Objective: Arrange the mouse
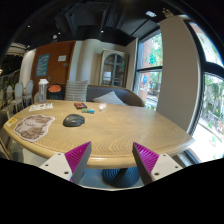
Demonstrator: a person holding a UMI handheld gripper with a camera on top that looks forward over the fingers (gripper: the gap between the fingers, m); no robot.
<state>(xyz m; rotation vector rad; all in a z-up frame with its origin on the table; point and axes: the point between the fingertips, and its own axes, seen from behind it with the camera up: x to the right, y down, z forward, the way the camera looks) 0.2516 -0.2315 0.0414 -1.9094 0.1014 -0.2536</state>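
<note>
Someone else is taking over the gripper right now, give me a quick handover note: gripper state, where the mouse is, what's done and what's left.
Gripper: open, holding nothing, held off the near edge of the wooden table.
Mouse: resting on the table, well beyond the fingers and off to their left, untouched.
Nearby: a patterned mat lies left of the mouse; a small teal item sits just behind it.
Done: nothing visible yet.
Left: approach the mouse, grasp it and arrange it, probably onto the mat.
</note>
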